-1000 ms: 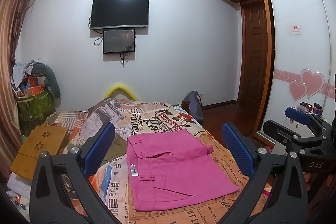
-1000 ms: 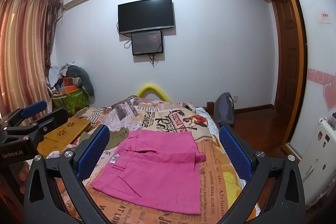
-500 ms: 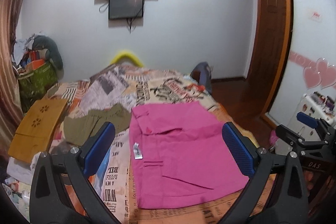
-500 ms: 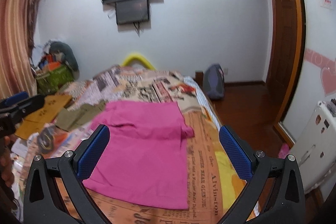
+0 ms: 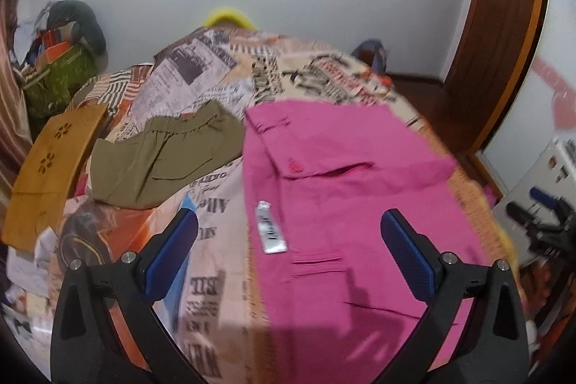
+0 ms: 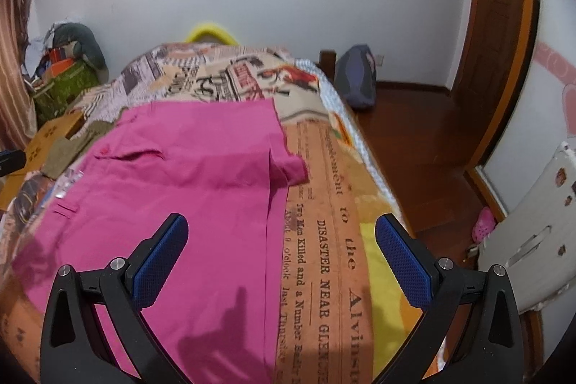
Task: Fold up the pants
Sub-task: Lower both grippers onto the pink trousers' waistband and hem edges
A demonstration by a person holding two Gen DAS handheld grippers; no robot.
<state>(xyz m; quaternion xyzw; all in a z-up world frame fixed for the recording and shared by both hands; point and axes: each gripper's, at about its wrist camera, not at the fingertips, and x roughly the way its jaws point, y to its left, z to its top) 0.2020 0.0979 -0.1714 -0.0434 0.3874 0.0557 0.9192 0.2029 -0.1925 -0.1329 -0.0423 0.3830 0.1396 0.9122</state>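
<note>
Pink pants [image 5: 345, 200] [image 6: 187, 175] lie folded flat on the bed, waistband to the left with a white label [image 5: 270, 233] turned out. My left gripper [image 5: 288, 240] hovers open above their left waistband side, nothing between its blue pads. My right gripper [image 6: 280, 247] is open above the pants' right edge, where a small pink flap [image 6: 288, 168] sticks out onto the bedspread. The right gripper [image 5: 540, 222] also shows at the far right of the left wrist view.
Folded olive shorts [image 5: 162, 153] lie left of the pink pants. A wooden board [image 5: 54, 164] rests at the bed's left edge. The newspaper-print bedspread [image 6: 324, 258] ends at the right above the wooden floor [image 6: 424, 146]. A white chair [image 6: 532, 233] stands near the right.
Both grippers have tilted down and moved in closer over the pink pants; the wall and TV have slid up out of view. Both stay open.
</note>
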